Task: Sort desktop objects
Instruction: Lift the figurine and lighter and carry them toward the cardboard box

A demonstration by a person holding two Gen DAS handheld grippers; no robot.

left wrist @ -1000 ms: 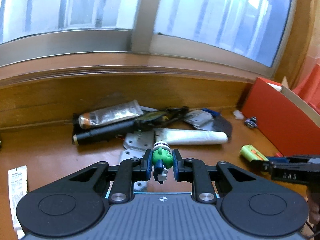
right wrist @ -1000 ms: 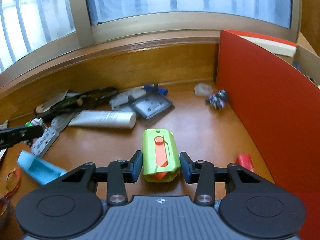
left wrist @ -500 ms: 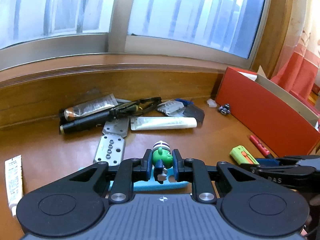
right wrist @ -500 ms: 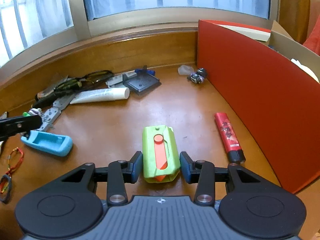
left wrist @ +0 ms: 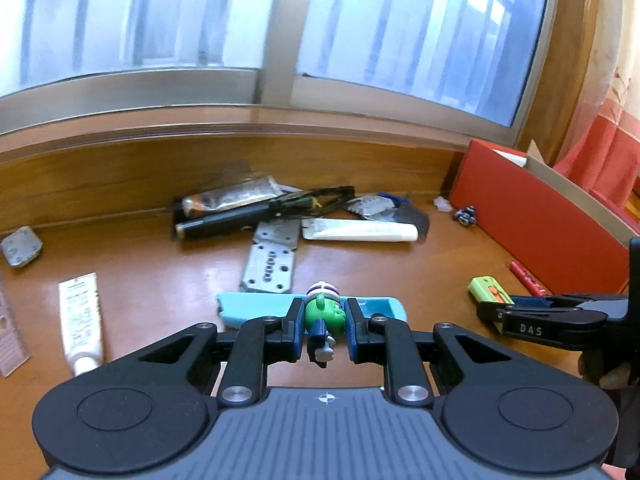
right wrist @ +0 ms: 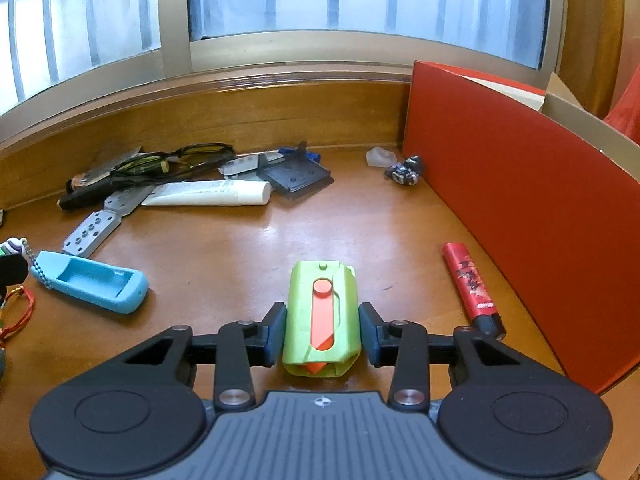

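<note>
My left gripper (left wrist: 323,324) is shut on a small green toy figure (left wrist: 324,312) with a white and purple head, held above the wooden desk. My right gripper (right wrist: 322,330) is shut on a lime-green box cutter (right wrist: 322,316) with an orange slider, held low over the desk; it also shows in the left wrist view (left wrist: 490,294). A light blue silicone case (right wrist: 90,282) lies on the desk at the left, just beyond the left fingers in the left wrist view (left wrist: 260,310).
A red box (right wrist: 512,204) stands along the right. A red lighter (right wrist: 470,284) lies beside it. A white tube (right wrist: 208,199), glasses (right wrist: 172,160), metal plates (right wrist: 92,232) and a dark pouch (right wrist: 296,176) lie near the back wall. Another tube (left wrist: 80,316) lies left.
Both grippers have pulled back from the clutter towards the near side of the desk, each still holding its object. The blue case and red lighter have come into view.
</note>
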